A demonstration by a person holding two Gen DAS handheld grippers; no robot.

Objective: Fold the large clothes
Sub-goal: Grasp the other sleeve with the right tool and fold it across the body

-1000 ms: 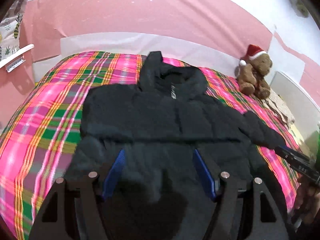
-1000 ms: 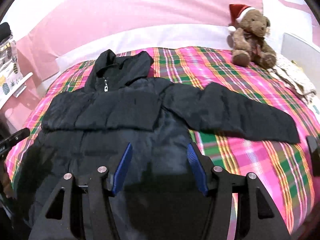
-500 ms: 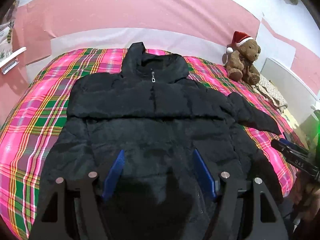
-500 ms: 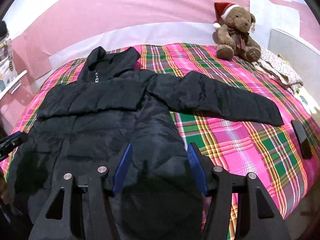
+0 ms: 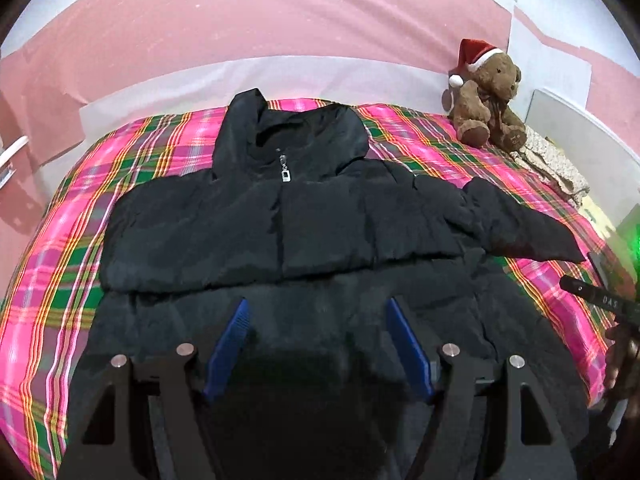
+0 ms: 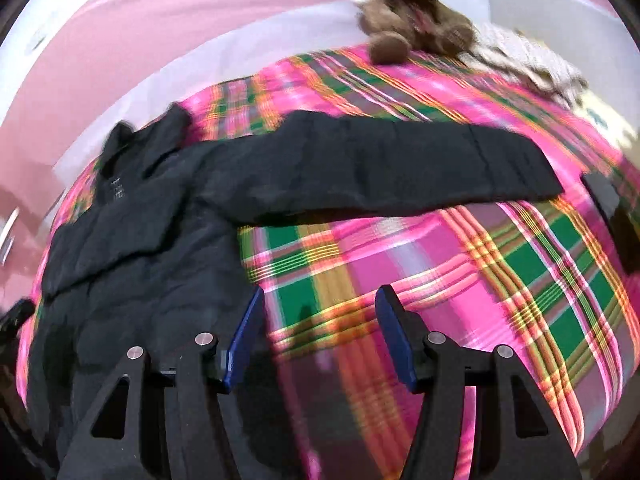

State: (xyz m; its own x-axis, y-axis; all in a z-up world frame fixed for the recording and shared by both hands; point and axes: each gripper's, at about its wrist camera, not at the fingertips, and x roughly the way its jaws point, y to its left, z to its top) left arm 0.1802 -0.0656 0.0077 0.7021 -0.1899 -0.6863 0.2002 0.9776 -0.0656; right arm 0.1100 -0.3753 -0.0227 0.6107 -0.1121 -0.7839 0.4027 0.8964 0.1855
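Observation:
A black hooded puffer jacket (image 5: 280,232) lies front up on the plaid bed (image 5: 60,260), zipped, hood at the far end. One sleeve lies folded across the chest; the other sleeve (image 6: 380,168) stretches out to the right. My left gripper (image 5: 316,308) is open and empty above the jacket's lower body. My right gripper (image 6: 318,296) is open and empty above bare plaid cover, just right of the jacket's (image 6: 140,248) hem and below the outstretched sleeve. The right gripper also shows at the right edge of the left wrist view (image 5: 600,300).
A brown teddy bear (image 5: 486,100) in a Santa hat sits at the bed's far right corner, with a patterned cloth (image 5: 552,160) beside it. A dark flat phone-like object (image 6: 612,216) lies near the sleeve's cuff. A pink wall stands behind the bed.
My right gripper has swung right, off the jacket body and over the bare bed cover near the outstretched sleeve. My left gripper has stayed over the jacket and pulled back slightly.

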